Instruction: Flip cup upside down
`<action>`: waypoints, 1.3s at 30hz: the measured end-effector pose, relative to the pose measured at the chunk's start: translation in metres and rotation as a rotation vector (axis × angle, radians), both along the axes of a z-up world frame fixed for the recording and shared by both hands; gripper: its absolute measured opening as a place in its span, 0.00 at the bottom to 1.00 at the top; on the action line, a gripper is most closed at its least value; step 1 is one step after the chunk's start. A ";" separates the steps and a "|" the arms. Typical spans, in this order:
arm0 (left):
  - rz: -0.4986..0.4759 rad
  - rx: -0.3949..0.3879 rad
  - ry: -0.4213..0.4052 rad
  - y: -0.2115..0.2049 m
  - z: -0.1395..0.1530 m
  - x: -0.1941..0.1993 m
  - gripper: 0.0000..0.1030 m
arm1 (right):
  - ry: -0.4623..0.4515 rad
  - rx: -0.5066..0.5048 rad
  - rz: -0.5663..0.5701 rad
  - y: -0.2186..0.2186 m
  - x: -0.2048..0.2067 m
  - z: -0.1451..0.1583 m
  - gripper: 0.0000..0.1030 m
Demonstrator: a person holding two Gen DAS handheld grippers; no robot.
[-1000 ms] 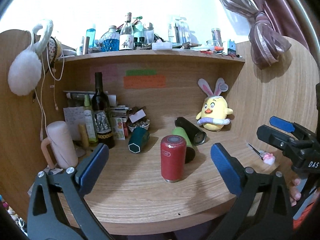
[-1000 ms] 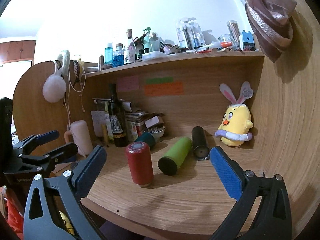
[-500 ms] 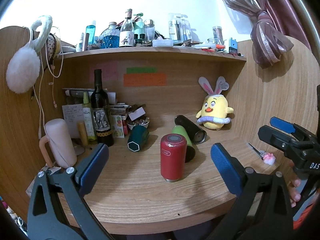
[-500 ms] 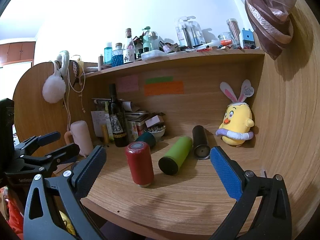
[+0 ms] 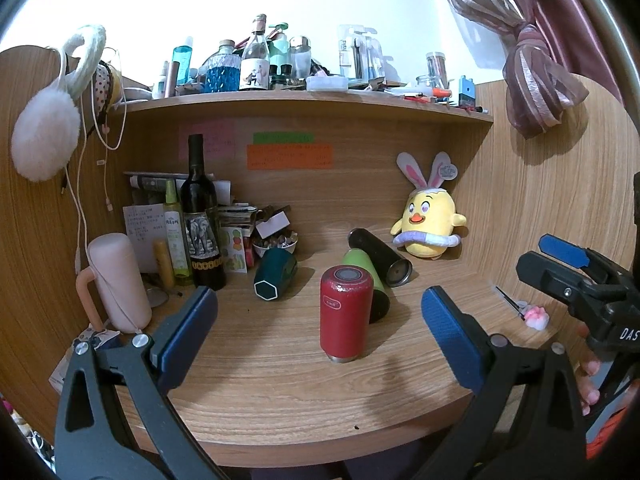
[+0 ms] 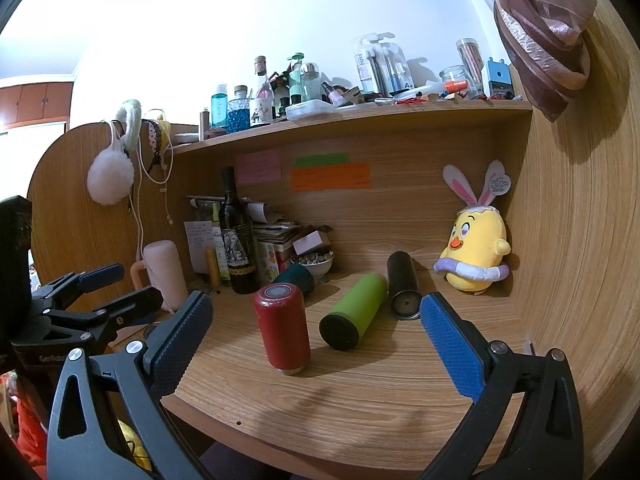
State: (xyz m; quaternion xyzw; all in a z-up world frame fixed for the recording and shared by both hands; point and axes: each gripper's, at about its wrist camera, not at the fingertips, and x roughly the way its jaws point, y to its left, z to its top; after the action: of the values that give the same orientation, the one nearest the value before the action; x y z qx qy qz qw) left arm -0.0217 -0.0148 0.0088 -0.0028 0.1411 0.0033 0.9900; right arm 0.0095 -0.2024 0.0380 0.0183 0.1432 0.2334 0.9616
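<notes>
A red cup [image 5: 345,314] stands on end on the wooden desk [image 5: 280,392], its metal rim down and a grey disc on top; it also shows in the right wrist view [image 6: 283,330]. My left gripper [image 5: 320,334] is open and empty, jaws wide to either side of the cup, well short of it. My right gripper [image 6: 314,338] is open and empty, also held back from the cup; it shows at the right edge of the left wrist view [image 5: 576,276].
A green cup [image 6: 354,322], a black cup [image 6: 402,286] and a teal cup [image 5: 276,274] lie on their sides behind the red one. A wine bottle [image 5: 200,220], a pink flask [image 5: 120,280], a yellow chick toy [image 5: 430,224] and clutter stand further back under a shelf.
The left wrist view has tilted slightly downward. The cups have not moved and both grippers stay open.
</notes>
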 end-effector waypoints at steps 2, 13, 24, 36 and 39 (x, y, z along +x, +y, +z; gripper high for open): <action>-0.003 -0.005 0.002 0.000 0.000 0.000 1.00 | 0.000 0.000 -0.001 0.001 0.000 0.000 1.00; 0.001 -0.020 0.009 0.001 -0.001 0.001 1.00 | 0.002 0.000 -0.001 0.001 0.000 -0.002 1.00; -0.001 -0.023 0.004 0.000 -0.002 -0.001 1.00 | 0.005 0.002 -0.001 0.002 0.000 -0.002 1.00; -0.010 -0.037 -0.004 0.000 -0.001 -0.003 1.00 | 0.003 0.003 0.000 0.001 0.000 -0.003 1.00; -0.015 -0.043 0.006 0.001 -0.002 -0.002 1.00 | 0.001 0.001 0.000 0.001 0.000 -0.003 1.00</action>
State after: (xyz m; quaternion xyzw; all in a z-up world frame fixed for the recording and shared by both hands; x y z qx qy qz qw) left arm -0.0238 -0.0138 0.0066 -0.0228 0.1439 -0.0071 0.9893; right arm 0.0093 -0.2018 0.0354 0.0190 0.1435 0.2334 0.9615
